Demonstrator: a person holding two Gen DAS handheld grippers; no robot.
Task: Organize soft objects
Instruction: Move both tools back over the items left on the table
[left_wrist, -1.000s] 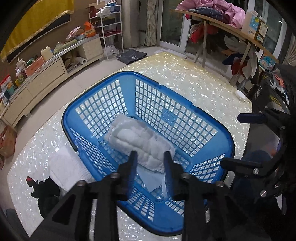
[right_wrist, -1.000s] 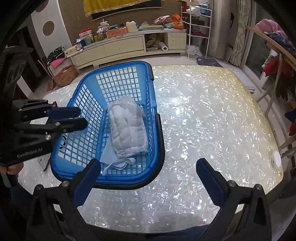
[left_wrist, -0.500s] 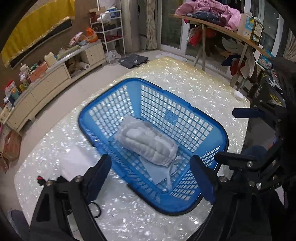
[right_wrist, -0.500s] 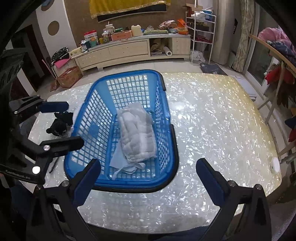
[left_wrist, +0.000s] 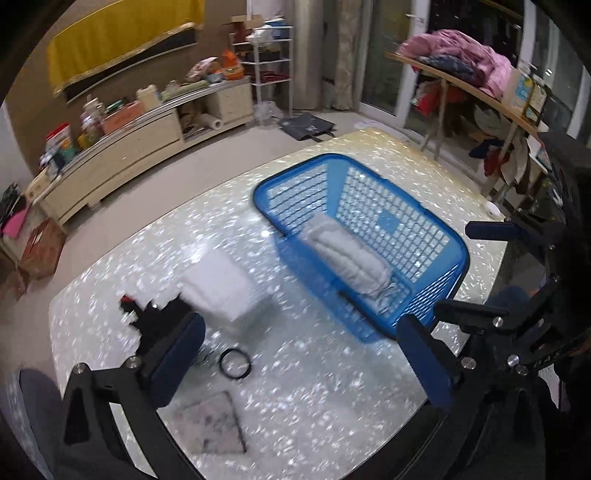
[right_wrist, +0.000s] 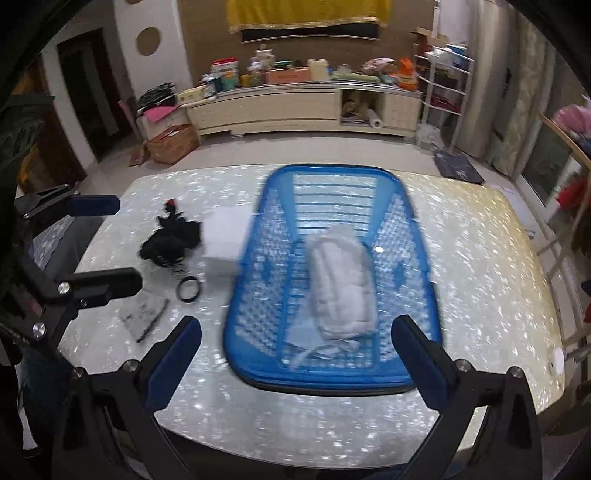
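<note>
Both views are motion-blurred. The left gripper (left_wrist: 299, 354), jaws just opened wide, and the right gripper (right_wrist: 295, 354), equally wide, hold nothing. A white padded bundle (right_wrist: 341, 284) half-hides pale cloth in the blue basket (right_wrist: 255, 295); the black heap (right_wrist: 171, 242) near the table (right_wrist: 480, 258)'s left edge stays indistinct.

Count on table (right_wrist: 480, 258): 1 blue basket (right_wrist: 419, 258), holding 1 white padded roll (right_wrist: 341, 284) and 1 pale blue cloth (right_wrist: 301, 330) at its 6 o'clock end. Outside, toward 9 o'clock: 1 white folded item (right_wrist: 223, 236), 1 black garment (right_wrist: 170, 240), 1 black ring (right_wrist: 189, 290), 1 flat patterned cloth (right_wrist: 144, 314).

Both views, somewhat blurred, overlook basket (left_wrist: 424, 236) (right_wrist: 413, 236) steeply.
</note>
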